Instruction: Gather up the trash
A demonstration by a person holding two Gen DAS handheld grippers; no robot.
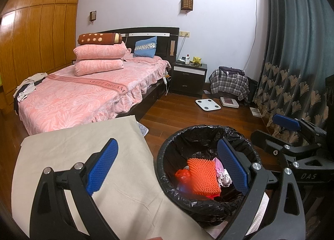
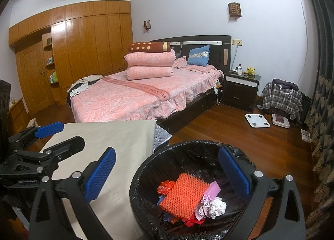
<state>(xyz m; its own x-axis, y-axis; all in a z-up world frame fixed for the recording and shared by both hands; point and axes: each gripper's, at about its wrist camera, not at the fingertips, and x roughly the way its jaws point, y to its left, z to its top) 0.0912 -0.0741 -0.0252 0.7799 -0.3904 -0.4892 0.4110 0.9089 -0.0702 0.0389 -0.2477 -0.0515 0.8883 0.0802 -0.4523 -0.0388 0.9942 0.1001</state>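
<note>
The trash bin (image 2: 146, 169), lined with a black bag (image 2: 194, 154), stands upright on the wooden floor (image 2: 250, 141), its mouth facing up, just beside a table draped in beige cloth (image 2: 117, 135). Inside lie an orange spiked foam sheet (image 2: 183, 194), long axis tilted toward the rim, pink scraps (image 2: 213, 189) and crumpled white paper (image 2: 217, 207). Behind stand a pink bed (image 2: 129, 97) and nightstand (image 2: 240, 91). The left gripper (image 1: 167, 169) and right gripper (image 2: 167, 173) are both spread wide, holding nothing, over the table edge and bin.
</note>
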